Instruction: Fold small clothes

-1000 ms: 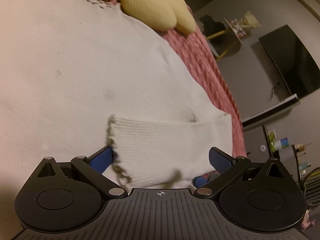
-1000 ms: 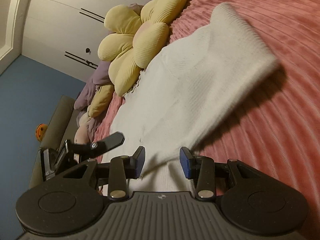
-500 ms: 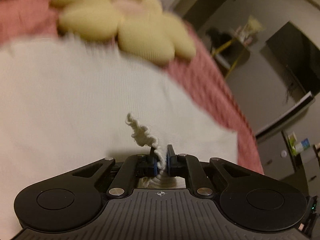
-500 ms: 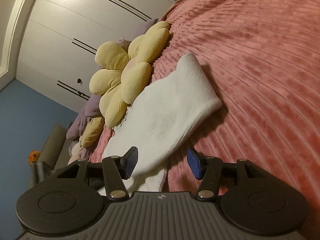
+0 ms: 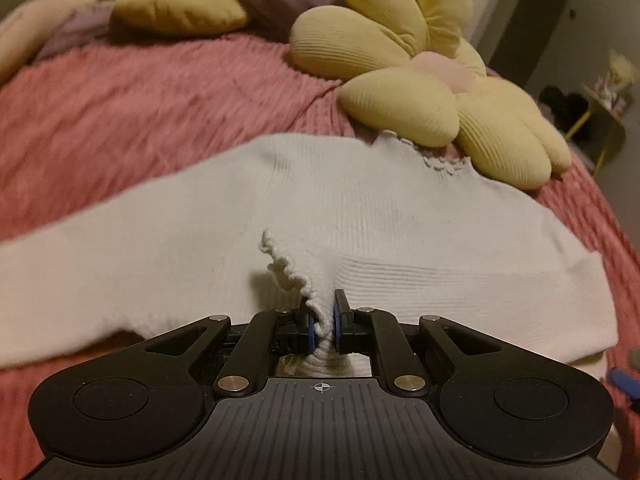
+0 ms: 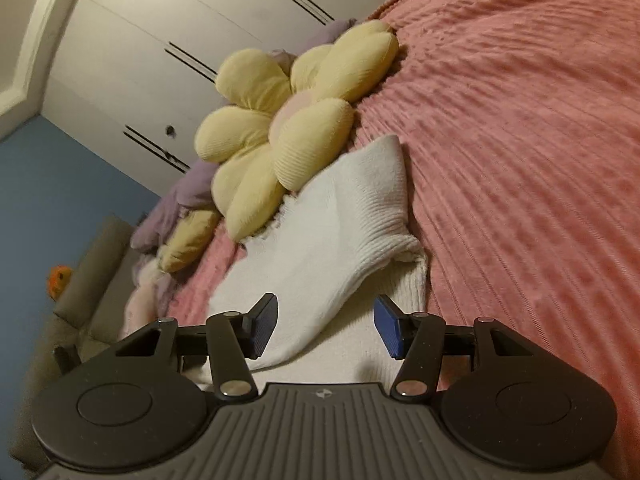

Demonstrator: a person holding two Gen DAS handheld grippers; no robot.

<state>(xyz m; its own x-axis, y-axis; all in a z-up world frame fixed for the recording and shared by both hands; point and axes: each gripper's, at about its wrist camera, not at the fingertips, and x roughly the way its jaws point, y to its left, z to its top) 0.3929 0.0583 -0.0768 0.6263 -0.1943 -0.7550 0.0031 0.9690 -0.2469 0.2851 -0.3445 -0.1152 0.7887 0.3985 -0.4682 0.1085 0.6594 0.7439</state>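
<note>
The white sweater (image 5: 360,216) lay flat on the pink bed (image 5: 140,100), just by the yellow flower pillow (image 5: 432,92). The left tool (image 5: 321,322) was clamped on the frilly sleeve cuff (image 5: 292,276). The right tool (image 6: 325,326) stood apart over the cloth, pinching nothing. To fold well, the sleeve should probably be carried slowly across the sweater and laid down smooth.

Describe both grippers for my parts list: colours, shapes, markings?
The left gripper and right gripper match: matte black ribbed body, two round discs, black linkage arms with silver pivot pins, blue ridged pads, and a small white crosshair mark. No cables or sleeves show.
</note>
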